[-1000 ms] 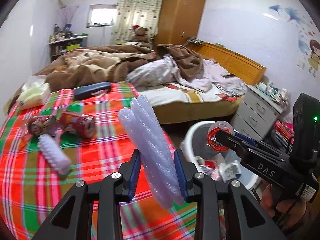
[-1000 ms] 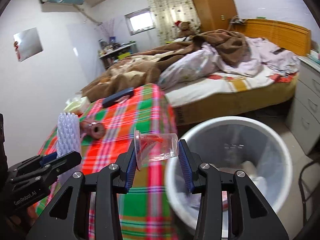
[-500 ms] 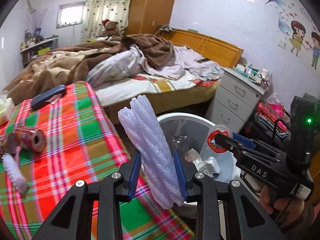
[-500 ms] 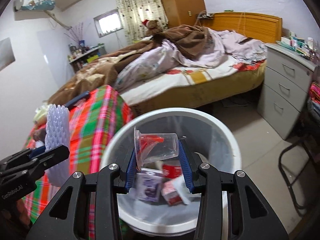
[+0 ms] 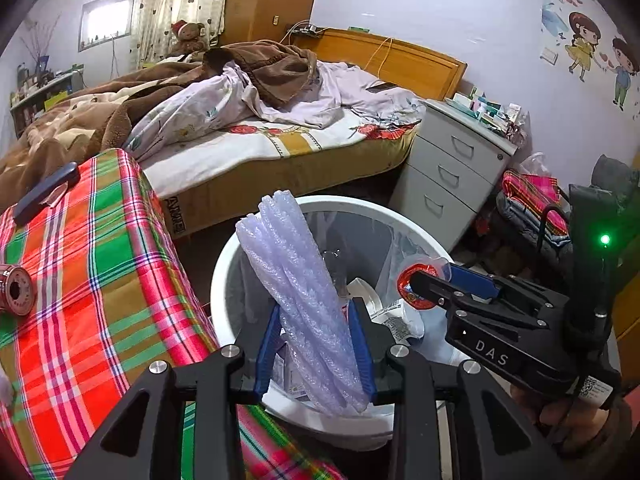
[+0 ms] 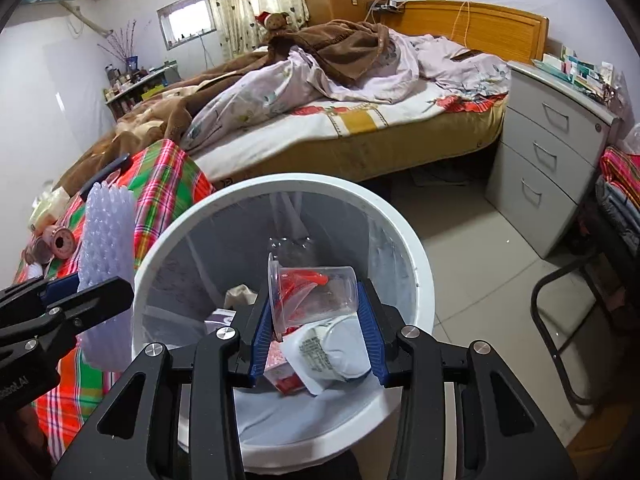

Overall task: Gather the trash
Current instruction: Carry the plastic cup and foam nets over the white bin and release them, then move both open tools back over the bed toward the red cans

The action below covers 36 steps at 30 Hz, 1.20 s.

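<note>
A bedroom with an unmade bed [image 6: 360, 120], a grey drawer unit [image 6: 548, 140] and, in the foreground, a table under a red-and-green plaid cloth [image 5: 88, 300] beside a white trash bin [image 6: 420, 280] lined with a clear bag. Both grippers hang over the bin's mouth, pointing steeply down into it. The left gripper [image 5: 316, 344] is clamped on a roll of bubble wrap [image 5: 296, 280], which stands upright between its blue pads and rises well above them, over the near-left part of the bin. To its right, the right gripper [image 6: 316, 328] is closed on a clear plastic cup [image 6: 312, 288] lying on its side, rim toward the left pad, with red film inside it; the cup sits directly above the litter already in the bin, a white pouch [image 6: 332, 348] and a red-and-white carton [image 6: 280, 368] just beneath the fingertips. Off to the left gripper's left, a red can [image 5: 16, 288] lies on its side on the plaid cloth, and a dark flat case [image 5: 44, 192] rests farther back near the cloth's far edge.
</note>
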### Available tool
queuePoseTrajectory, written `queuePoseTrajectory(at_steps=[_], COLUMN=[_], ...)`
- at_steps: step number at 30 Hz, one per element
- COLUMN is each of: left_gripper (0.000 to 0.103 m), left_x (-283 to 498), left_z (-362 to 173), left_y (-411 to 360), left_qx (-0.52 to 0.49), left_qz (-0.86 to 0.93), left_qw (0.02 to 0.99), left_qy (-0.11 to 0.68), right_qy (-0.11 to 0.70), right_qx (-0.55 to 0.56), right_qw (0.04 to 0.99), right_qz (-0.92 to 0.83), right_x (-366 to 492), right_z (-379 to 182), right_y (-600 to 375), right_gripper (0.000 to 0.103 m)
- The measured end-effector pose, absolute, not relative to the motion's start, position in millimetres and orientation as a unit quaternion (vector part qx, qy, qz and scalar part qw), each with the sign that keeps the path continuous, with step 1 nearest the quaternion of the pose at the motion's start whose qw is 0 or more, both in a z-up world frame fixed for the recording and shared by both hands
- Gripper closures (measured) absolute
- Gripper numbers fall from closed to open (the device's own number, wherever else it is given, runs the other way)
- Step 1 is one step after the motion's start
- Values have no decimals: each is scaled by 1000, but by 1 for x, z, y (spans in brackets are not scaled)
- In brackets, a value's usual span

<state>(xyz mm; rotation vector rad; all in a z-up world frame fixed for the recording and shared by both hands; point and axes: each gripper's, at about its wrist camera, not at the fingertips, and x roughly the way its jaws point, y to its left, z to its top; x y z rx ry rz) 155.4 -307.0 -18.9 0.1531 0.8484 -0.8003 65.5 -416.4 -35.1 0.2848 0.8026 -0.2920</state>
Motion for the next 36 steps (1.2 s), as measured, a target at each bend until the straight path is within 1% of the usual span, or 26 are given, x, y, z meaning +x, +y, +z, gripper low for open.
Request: queuePoseTrajectory(at_steps=[1,2,4,6,8,10,12,25,36], left_gripper=[67,66,64,61,51,48,48,48,47], left_x=[156,157,158,159,158,158,157,150,143], left_z=[-20,-21,-22,-22,-21,-19,-17,-1,14], left_y=[-307,-308,-307,-306,-304,-301,-298,-264,-217], left_qx=[73,72,69,65,64,60,57,37,16], left_qz=[-378,-377,-375,-376,-375,-374,-373,-355,-325], left_qw=[831,830,830,830,832,834,835,852,872], left_qy=[401,403,407,407,404,402,400,384,366], right_qy=[389,391,391,391,389,388,386,365,344], right_qx=[138,137,138,140,140,139,141,132,119], right_qw=[900,899,899,899,900,900,901,913,926], right_qz=[-140,-139,-138,-136,-137,-139,-140,-128,-100], right_x=[65,65,63,63,62,61,62,60,64], right_z=[-35,-36,-37,-36,-35,-35,-34,-19,-5], right_y=[-417,-417,-417,-417,-416,-417,-416,-400,-372], right_gripper=[58,50,44,43,43,42,41,40,40])
